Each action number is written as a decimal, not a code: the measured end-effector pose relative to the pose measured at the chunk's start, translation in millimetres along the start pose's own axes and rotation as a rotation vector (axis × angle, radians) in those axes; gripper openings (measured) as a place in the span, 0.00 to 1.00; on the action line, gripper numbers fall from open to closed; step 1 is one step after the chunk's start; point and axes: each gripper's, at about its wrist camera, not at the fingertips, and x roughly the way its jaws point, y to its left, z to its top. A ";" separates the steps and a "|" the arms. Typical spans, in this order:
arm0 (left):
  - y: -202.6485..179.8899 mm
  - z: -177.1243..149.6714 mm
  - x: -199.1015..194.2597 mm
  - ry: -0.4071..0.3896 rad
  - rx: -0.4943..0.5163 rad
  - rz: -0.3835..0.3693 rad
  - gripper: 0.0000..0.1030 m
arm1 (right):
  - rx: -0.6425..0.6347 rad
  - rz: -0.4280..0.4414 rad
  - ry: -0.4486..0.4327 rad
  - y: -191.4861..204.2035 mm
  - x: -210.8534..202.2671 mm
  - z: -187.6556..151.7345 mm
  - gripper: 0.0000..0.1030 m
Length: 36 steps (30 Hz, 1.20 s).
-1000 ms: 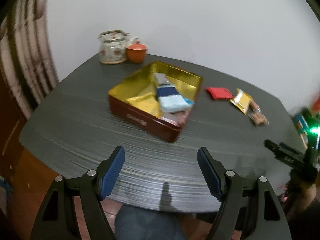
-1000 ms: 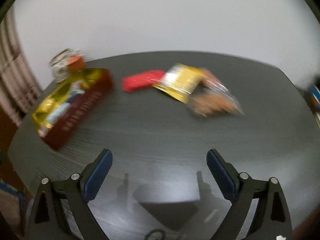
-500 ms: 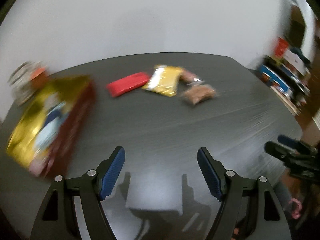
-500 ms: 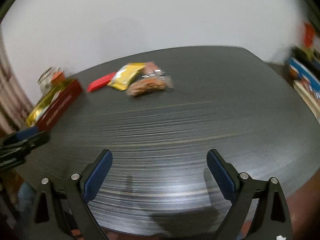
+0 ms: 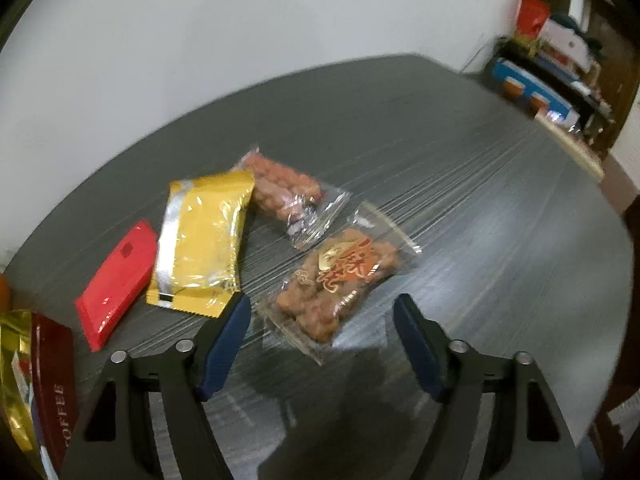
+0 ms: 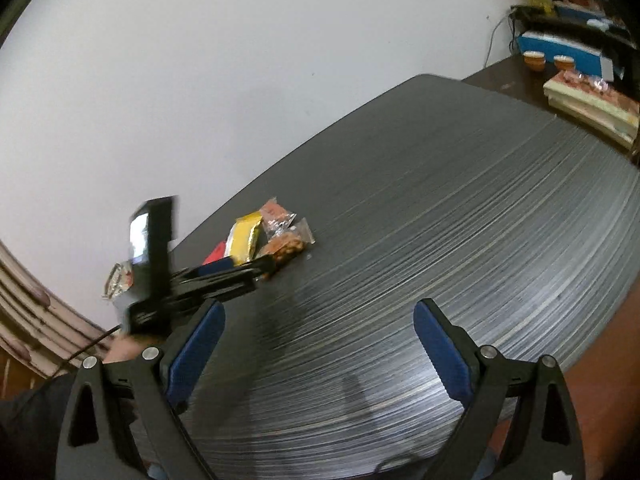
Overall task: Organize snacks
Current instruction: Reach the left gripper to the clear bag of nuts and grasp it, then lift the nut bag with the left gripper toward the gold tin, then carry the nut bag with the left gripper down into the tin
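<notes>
Left gripper spread wide, hovering over the clear bag of fried snacks on the counter. Right gripper also apart, empty, well away. Risks: crinkly film slipping out, crumbs crushed, or the yellow packet just beside nudged off toward the red tin.

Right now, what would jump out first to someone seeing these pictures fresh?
The bright yellow foil packet on the dark table, flanked by a red packet and two clear bags of brown snacks. The open left gripper hovers at the nearer clear bag. The red tin sits at far left.
</notes>
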 end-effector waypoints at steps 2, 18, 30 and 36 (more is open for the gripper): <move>-1.6 3.2 8.3 0.006 0.004 0.004 0.63 | -0.002 0.006 0.003 -0.3 -0.5 -0.7 0.92; 27.5 -28.1 -104.2 -0.227 -0.192 -0.132 0.26 | -0.018 -0.008 -0.012 10.1 -2.4 -12.5 0.92; 112.8 -144.7 -202.9 -0.292 -0.454 0.189 0.27 | -0.110 0.018 0.034 35.9 2.1 -30.6 0.92; 157.3 -186.9 -244.6 -0.321 -0.501 0.458 0.27 | -0.135 0.044 0.068 42.5 8.1 -35.8 0.92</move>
